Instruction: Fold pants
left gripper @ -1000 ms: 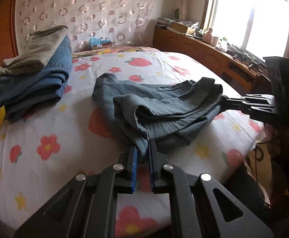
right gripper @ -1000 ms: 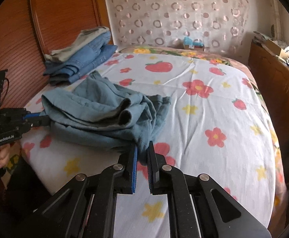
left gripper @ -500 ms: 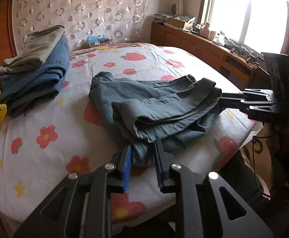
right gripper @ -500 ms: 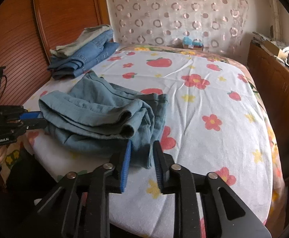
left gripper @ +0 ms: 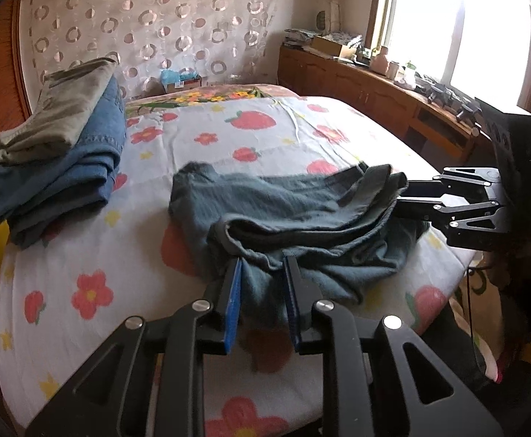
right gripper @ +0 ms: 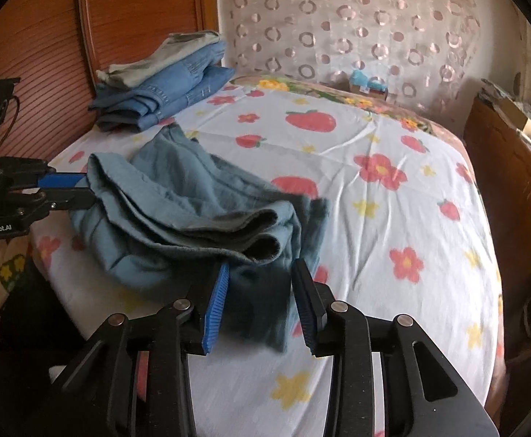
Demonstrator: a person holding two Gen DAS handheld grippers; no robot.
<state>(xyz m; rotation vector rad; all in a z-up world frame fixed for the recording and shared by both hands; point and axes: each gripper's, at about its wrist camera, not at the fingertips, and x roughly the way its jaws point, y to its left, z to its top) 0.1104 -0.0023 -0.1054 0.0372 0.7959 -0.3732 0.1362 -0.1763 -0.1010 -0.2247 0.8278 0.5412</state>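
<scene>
Grey-blue pants (left gripper: pixel 294 215) lie folded in a loose bundle near the front edge of the bed; they also show in the right wrist view (right gripper: pixel 192 218). My left gripper (left gripper: pixel 261 266) is open, its fingers either side of the bundle's near end, cloth lying loose between them. My right gripper (right gripper: pixel 261 273) is open at the bundle's other end, cloth loose between its fingers. Each gripper shows in the other's view: the right one (left gripper: pixel 403 196), the left one (right gripper: pixel 83 189).
The bed (left gripper: pixel 265 138) has a white sheet with flowers and strawberries. A stack of folded jeans and khaki pants (left gripper: pixel 65 153) sits at the back left, by the wooden headboard (right gripper: pixel 127 18). A wooden cabinet (left gripper: pixel 374 91) with clutter runs under the window.
Both grippers opened and let go of the pants. The bundle settled on the bed near the front edge. Both grippers drew back a little.
</scene>
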